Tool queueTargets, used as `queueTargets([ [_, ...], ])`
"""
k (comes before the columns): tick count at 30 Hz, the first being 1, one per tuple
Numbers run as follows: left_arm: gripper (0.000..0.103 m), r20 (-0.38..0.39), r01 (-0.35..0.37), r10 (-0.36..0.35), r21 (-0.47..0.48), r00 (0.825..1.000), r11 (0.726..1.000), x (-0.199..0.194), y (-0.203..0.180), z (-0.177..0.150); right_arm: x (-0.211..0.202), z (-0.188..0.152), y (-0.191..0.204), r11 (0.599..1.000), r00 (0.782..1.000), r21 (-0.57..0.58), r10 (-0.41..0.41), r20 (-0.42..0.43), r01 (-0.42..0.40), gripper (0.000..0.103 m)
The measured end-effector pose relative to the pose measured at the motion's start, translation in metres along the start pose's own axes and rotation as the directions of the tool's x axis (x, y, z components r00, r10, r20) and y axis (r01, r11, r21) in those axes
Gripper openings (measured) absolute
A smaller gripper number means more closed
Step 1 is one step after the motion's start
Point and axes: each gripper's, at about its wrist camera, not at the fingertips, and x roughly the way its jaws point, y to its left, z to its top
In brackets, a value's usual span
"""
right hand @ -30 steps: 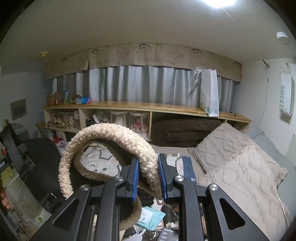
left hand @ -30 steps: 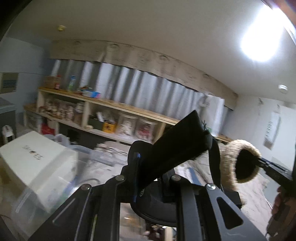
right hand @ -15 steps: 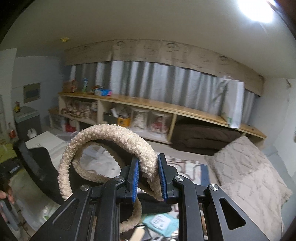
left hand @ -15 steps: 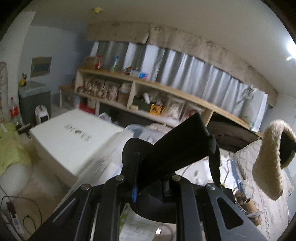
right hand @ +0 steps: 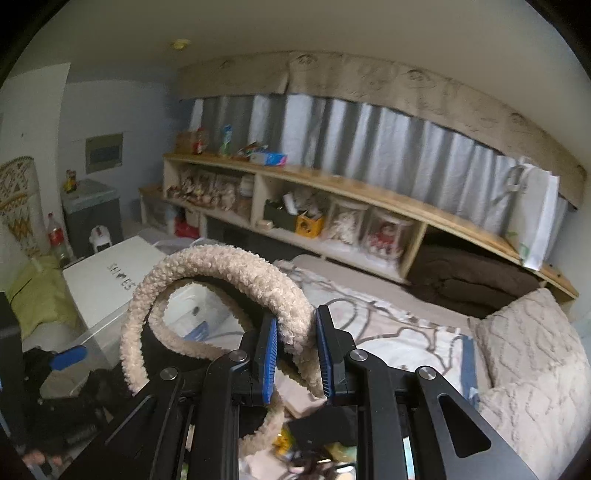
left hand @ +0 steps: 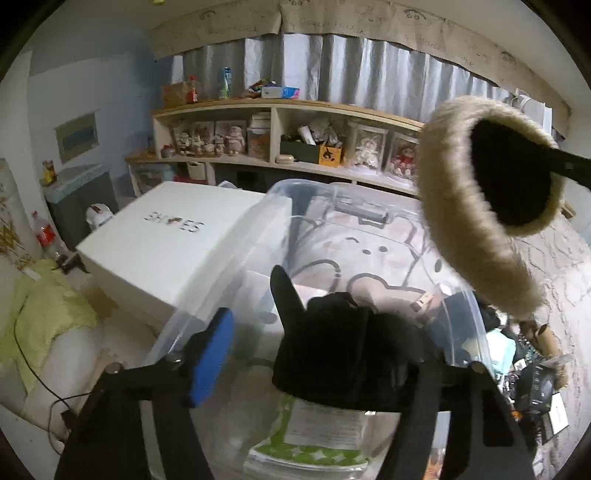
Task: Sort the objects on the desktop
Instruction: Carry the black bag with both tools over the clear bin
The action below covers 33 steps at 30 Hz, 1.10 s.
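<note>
The white box [left hand: 162,240] carries the word "SHOES" in pale grey capitals on its lid; it lies ahead of the left jaws, up and to their left, and also ahead and left of the right jaws. The beige valance [left hand: 369,26] above the curtains bears faint printed lettering, too blurred to read. Other packages' labels are too small.

A cream curly-fleece hoop with a black inside [right hand: 229,269] sits between bright blue ribbed pads [right hand: 268,354]. A matte black fabric piece [left hand: 343,354] hangs over a clear plastic storage bin [left hand: 255,251]. Beside the bin stands a white box with grey lettering [left hand: 162,236]. The beige bedspread with a grey cartoon outline [right hand: 373,321] lies beyond, below silver-grey pleated curtains [right hand: 369,136].
</note>
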Motion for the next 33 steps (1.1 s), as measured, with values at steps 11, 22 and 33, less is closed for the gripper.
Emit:
queueTargets([
  [11,0.089,0.093,0.069,-0.057,-0.129,0.994,0.989,-0.040,0.049,0.012,0.064,-0.002,0.031,0.999,0.992,-0.033,-0.015,-0.121,0.011,0.020],
  [22,0.089,0.137,0.088,-0.056,-0.241,0.989,0.967,-0.042,0.073,0.016,0.118,-0.013,0.059,0.989,0.969,-0.147,-0.053,-0.241,0.017,0.020],
  [33,0.089,0.112,0.080,-0.054,-0.242,0.992,0.967,-0.031,0.073,0.016,0.163,-0.036,0.085,0.986,0.903,-0.154,-0.009,-0.430,-0.063,0.040],
])
